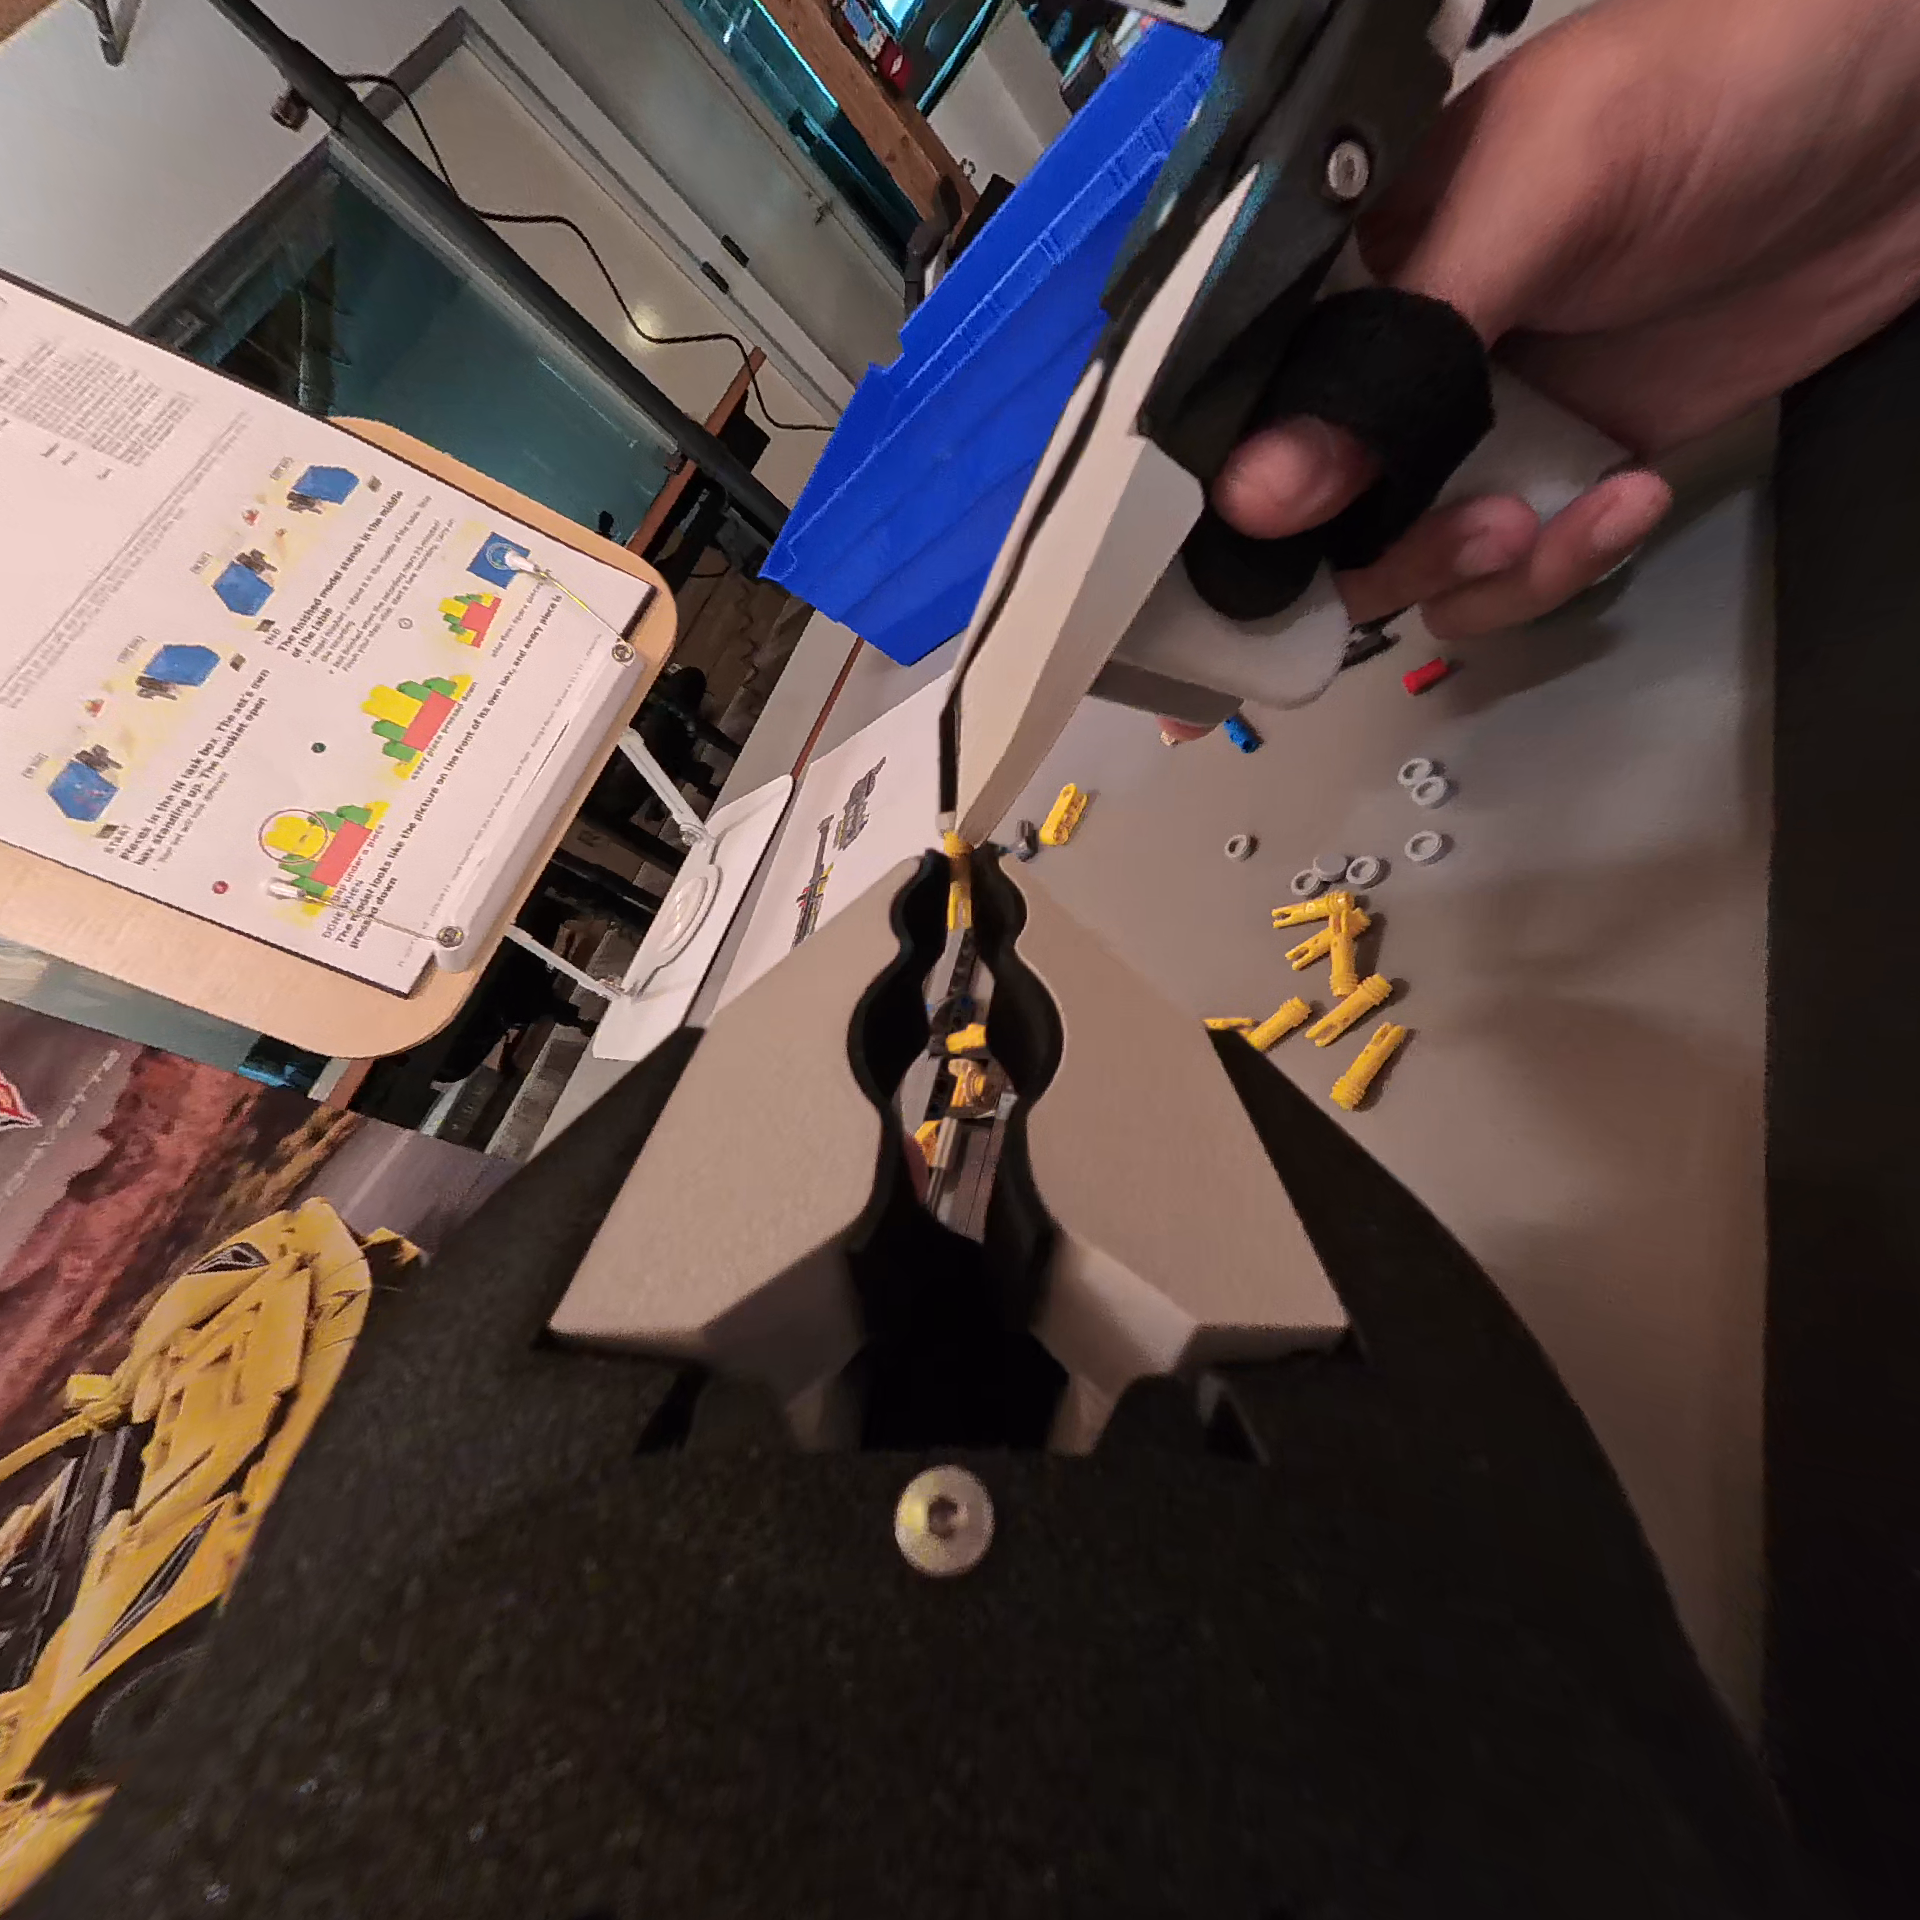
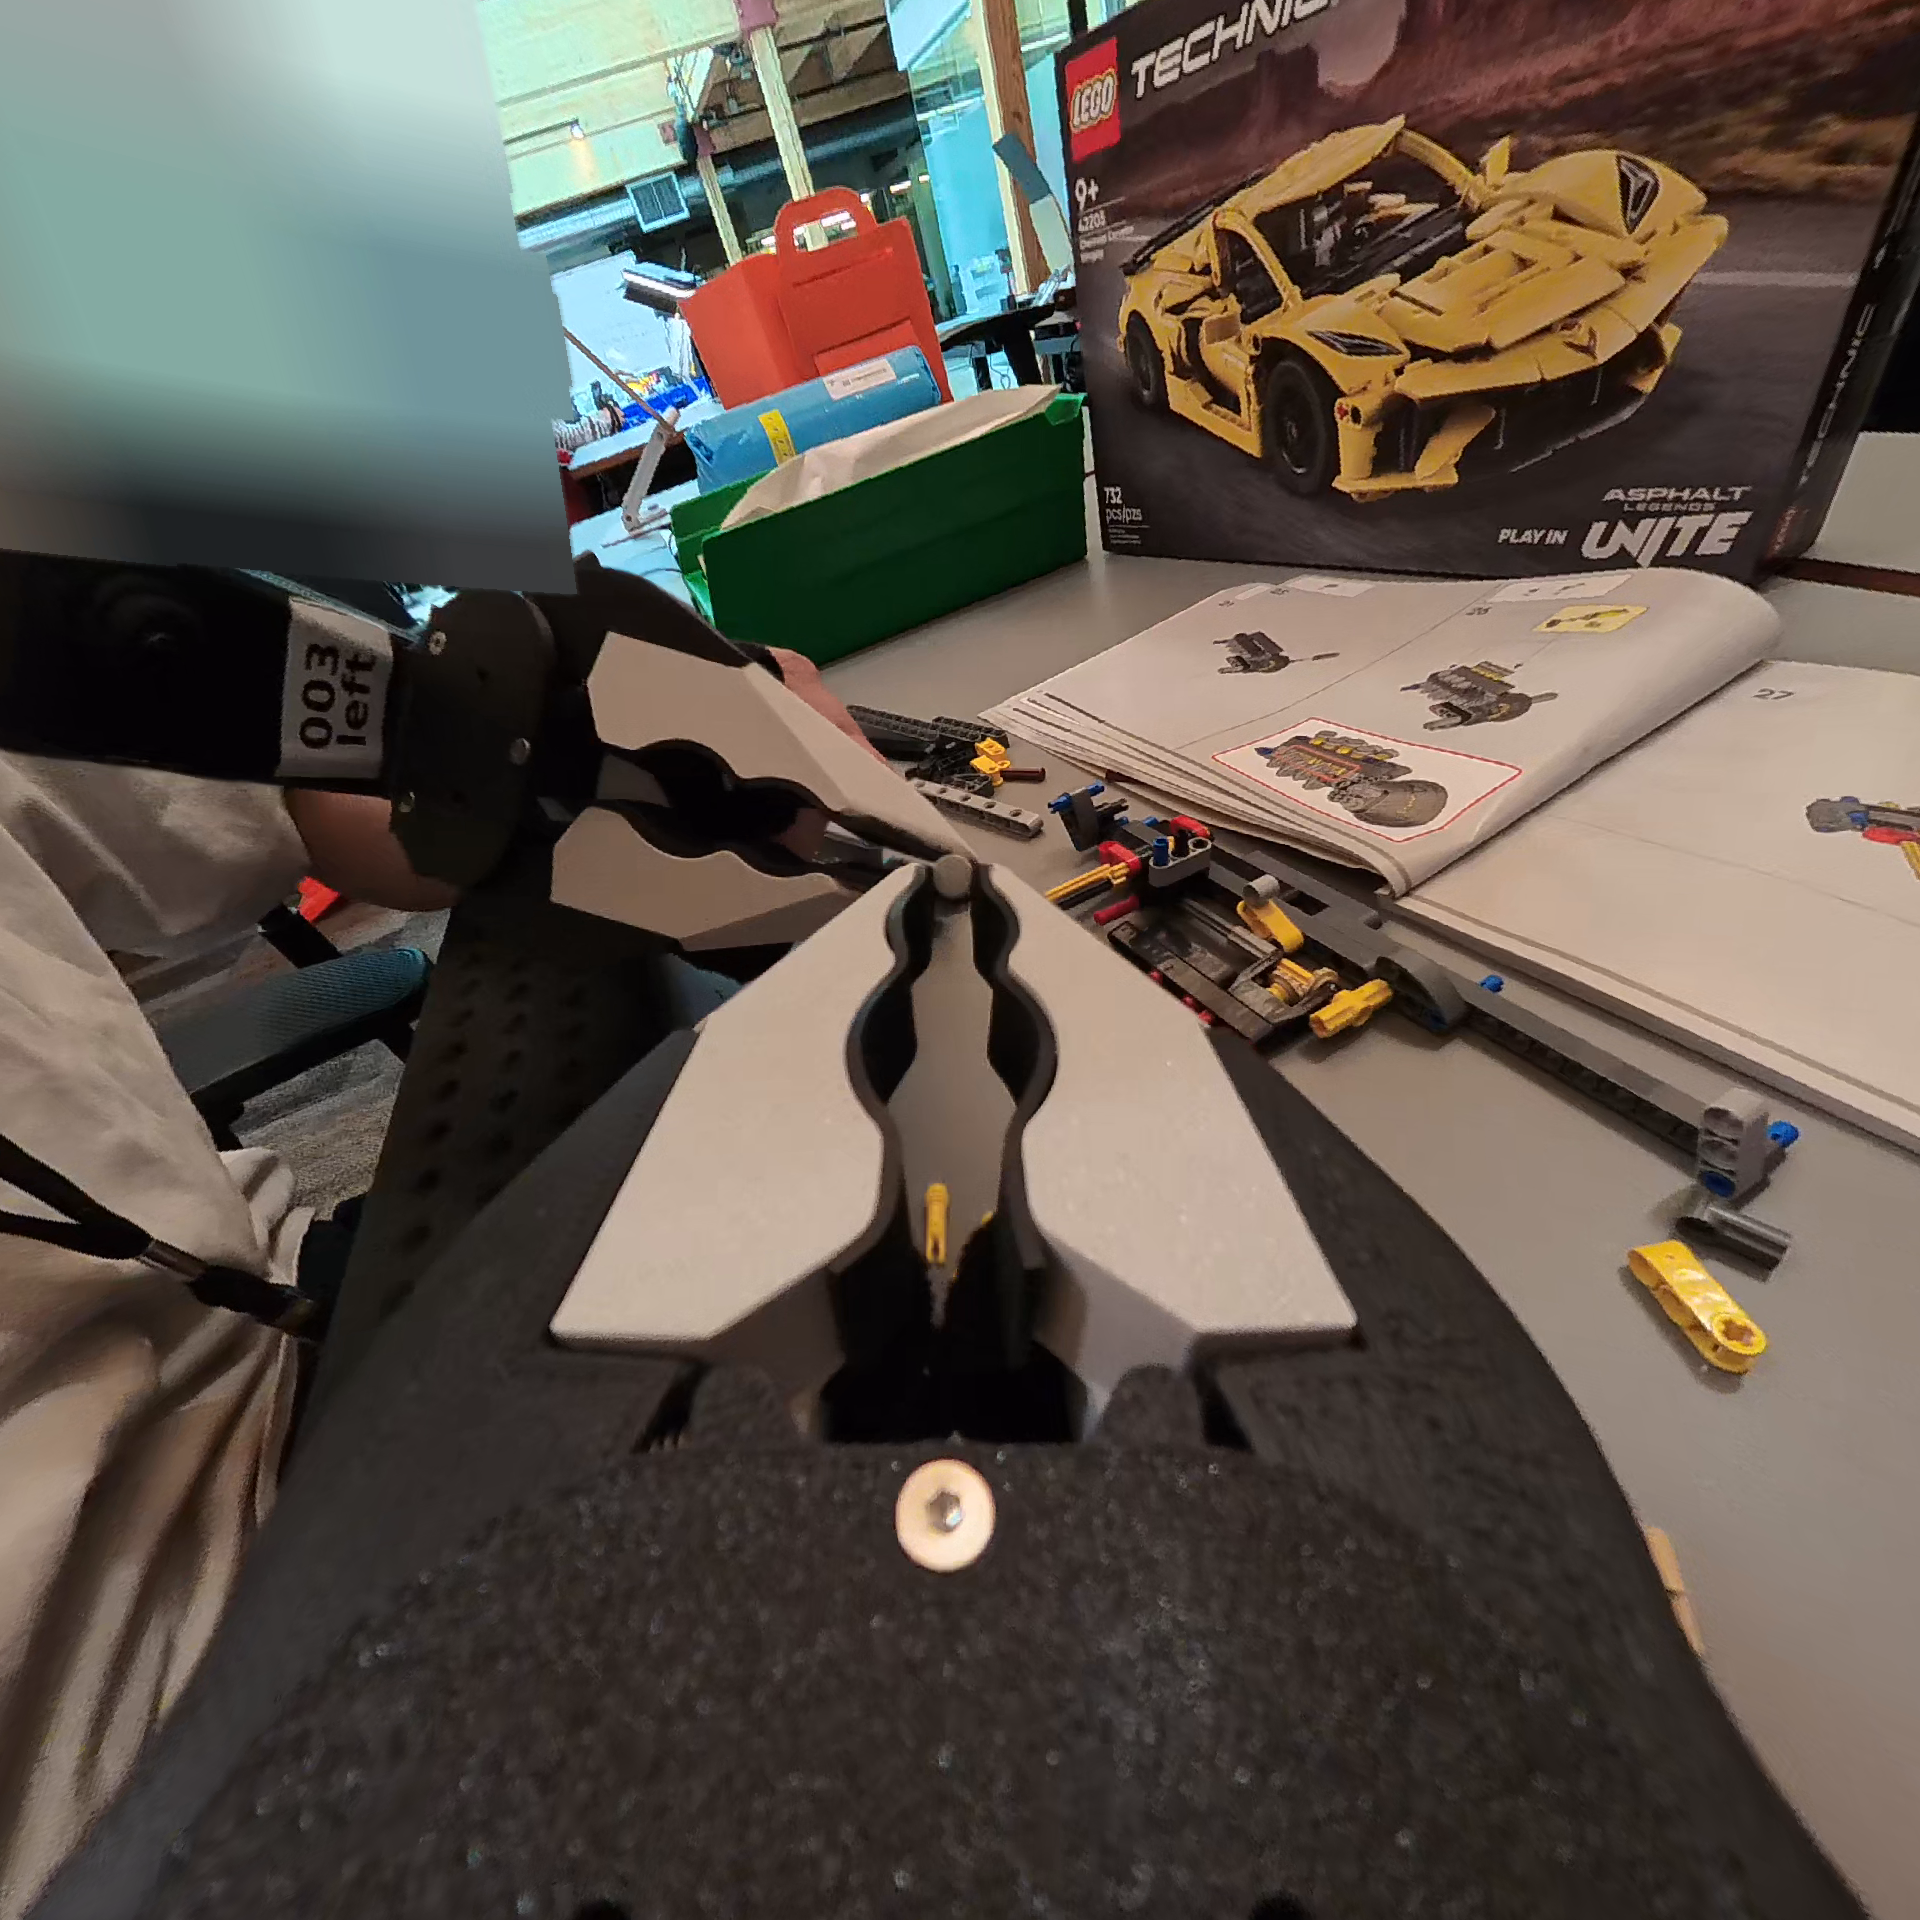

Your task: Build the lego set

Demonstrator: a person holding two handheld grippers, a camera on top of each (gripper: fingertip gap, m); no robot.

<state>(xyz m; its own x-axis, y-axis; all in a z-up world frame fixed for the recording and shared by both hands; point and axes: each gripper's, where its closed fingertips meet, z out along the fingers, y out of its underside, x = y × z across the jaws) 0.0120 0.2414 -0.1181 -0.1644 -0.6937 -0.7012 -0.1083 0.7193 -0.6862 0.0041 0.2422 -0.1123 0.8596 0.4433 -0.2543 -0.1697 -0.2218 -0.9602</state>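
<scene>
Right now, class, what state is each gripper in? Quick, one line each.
Left gripper: shut on a yellow pin.
Right gripper: shut on a small grey round piece.

table [image 2: 1558, 1455]: smooth matt grey | bin [image 1: 966, 416]: glossy blue plastic | booklet [image 2: 1455, 748]: paper | box [image 2: 1455, 291]: printed card

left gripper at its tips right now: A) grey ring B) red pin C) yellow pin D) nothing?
C: in the left wrist view the left gripper has its fingers closed on a small yellow plastic pin, with the right gripper tip meeting it from above.
</scene>
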